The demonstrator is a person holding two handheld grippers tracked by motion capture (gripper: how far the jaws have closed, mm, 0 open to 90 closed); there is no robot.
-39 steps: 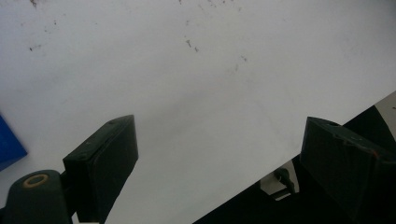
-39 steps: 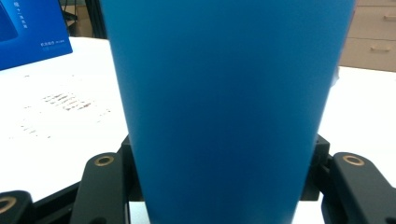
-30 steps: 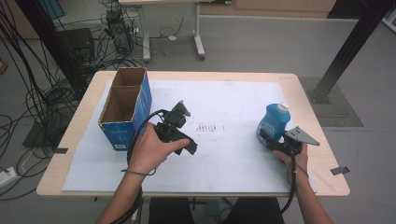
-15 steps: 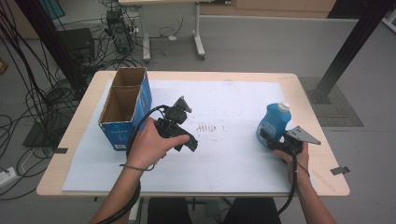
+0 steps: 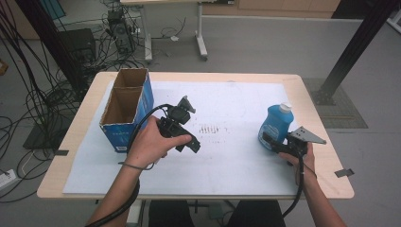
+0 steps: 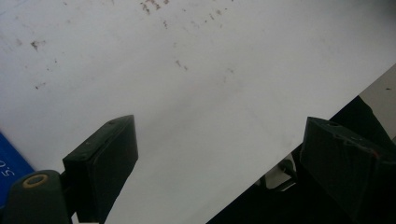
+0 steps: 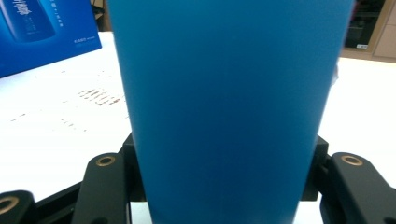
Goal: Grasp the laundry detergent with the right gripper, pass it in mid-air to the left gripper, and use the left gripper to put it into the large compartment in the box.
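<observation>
A blue bottle point(image 5: 275, 122) with a white cap stands at the right of the white sheet point(image 5: 227, 163). My right gripper point(image 5: 270, 140) is shut on its lower part from the near side. In the right gripper view the blue bottle point(image 7: 229, 102) stands between the black fingers point(image 7: 105, 186), which press on both its sides. My left gripper point(image 5: 188, 124) is held above the middle-left of the sheet, beside the box. In the left gripper view its fingers point(image 6: 105, 163) stand wide apart, with nothing but the white sheet point(image 6: 201, 93) between them.
An open cardboard box point(image 5: 124, 108) with blue sides and two compartments stands at the table's left; the blue box point(image 7: 42, 28) is also in the right gripper view. Small brown marks point(image 5: 210, 128) dot the sheet's middle. Cables and a black post surround the table.
The left hand has shifted slightly and its forearm has swung a little to the left. The right hand and the bottle have kept still.
</observation>
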